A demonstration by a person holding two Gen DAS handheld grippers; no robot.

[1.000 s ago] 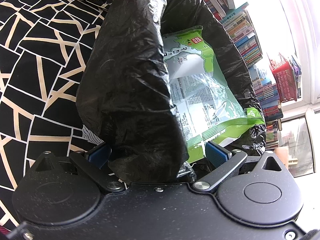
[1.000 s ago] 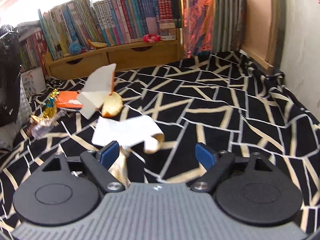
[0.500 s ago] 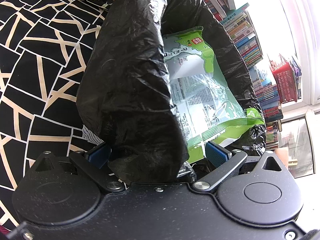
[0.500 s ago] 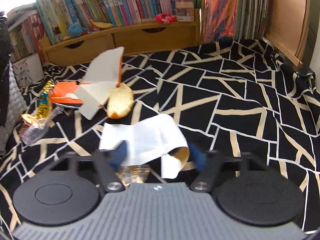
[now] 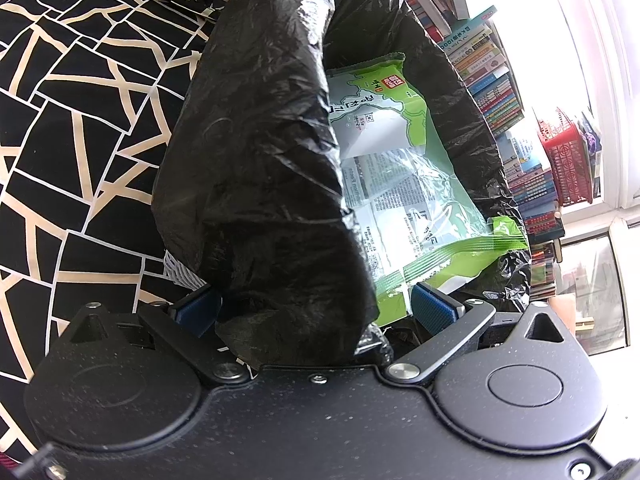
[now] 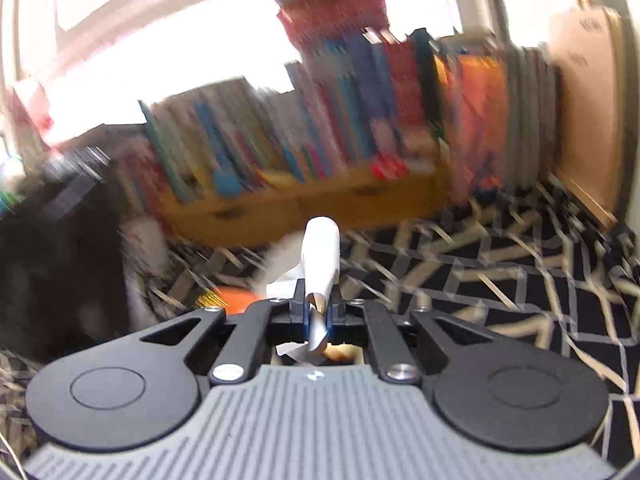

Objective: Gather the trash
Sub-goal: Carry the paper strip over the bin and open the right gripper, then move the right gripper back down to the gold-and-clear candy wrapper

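The white paper scrap (image 6: 322,256) is now pinched tight in the right gripper (image 6: 318,314). Its jaws have just been closing, and now they are almost all the way shut with the paper squashed between them. The paper sticks up toward 12 o'clock from the jaws, with a curl at the top. A second ago it lay flat on the black and cream blanket (image 6: 500,280) and the jaws stood wide. Now the whole right picture is blurry and the bookshelf (image 6: 320,152) fills more of it, so the hand looks to be lifting fast.

At about 8 o'clock from the paper, an orange wrapper (image 6: 236,294) lies on the blanket. It is too blurry to say much more.

The black trash bag (image 5: 260,168) shows as a dark blur at 9 o'clock in the right view. The left gripper (image 5: 316,308) has not moved. Its jaws are apart, one on each side of the bag's wall, and I cannot tell if they press it. A green snack packet (image 5: 404,184) is already inside.

So one piece is picked up. I think the next job is to carry it over and drop it in the bag.
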